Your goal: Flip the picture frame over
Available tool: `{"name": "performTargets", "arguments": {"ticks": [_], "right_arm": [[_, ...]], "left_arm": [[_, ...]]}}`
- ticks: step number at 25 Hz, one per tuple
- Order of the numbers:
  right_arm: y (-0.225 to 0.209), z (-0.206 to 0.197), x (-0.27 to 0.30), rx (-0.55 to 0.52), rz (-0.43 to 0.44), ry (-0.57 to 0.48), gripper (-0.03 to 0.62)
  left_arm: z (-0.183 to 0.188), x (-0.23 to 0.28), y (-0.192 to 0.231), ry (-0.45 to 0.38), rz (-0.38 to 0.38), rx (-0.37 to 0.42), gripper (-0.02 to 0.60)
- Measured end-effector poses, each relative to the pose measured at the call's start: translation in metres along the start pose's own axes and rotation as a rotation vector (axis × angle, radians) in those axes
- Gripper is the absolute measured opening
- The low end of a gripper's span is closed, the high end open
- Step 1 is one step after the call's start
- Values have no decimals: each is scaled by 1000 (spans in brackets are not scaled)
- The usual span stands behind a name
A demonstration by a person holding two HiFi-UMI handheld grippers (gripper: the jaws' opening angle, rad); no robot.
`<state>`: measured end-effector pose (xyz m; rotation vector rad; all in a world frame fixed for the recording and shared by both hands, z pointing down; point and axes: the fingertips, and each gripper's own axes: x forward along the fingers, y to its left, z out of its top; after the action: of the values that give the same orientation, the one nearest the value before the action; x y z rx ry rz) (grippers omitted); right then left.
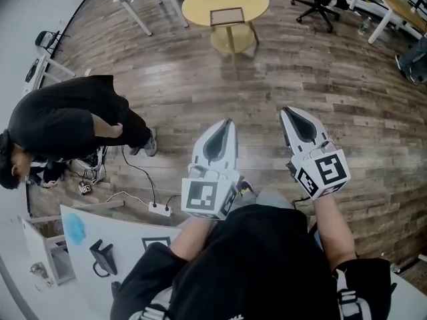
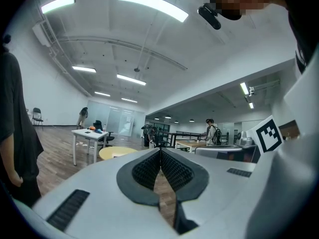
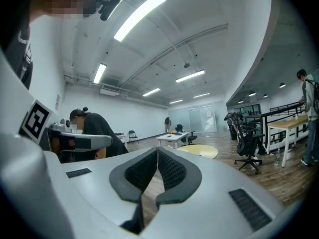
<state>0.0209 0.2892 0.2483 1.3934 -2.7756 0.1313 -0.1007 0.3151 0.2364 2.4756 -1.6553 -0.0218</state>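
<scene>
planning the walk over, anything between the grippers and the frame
Nothing visible: bare floor runs from the left gripper and right gripper to the frame on the round table. A person bends aside at left.

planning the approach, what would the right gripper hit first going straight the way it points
Nothing near: the right gripper faces open wood floor. Farther on, its line meets or passes just left of the round yellow table; depth is unclear.

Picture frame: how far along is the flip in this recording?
Done: nothing visible; the picture frame lies on the round yellow table, far ahead. In hand: nothing; the left gripper and right gripper are both shut and empty, away from it. Left: reach the table, grip the frame, turn it over.
</scene>
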Motion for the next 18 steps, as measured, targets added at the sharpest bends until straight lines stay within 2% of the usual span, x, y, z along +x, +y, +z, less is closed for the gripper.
{"name": "performTargets", "arguments": {"ticks": [9,15,18], "right_arm": [[-55,0,42,15,-18,-8,20],[-123,9,86,28,-11,-25,20],[-159,17,106,33,-3,-50,20]], "left_arm": [[1,68,9,10,-23,12,26],[10,147,9,12,-24,42,26],[17,189,3,0,-40,91,26]]}}
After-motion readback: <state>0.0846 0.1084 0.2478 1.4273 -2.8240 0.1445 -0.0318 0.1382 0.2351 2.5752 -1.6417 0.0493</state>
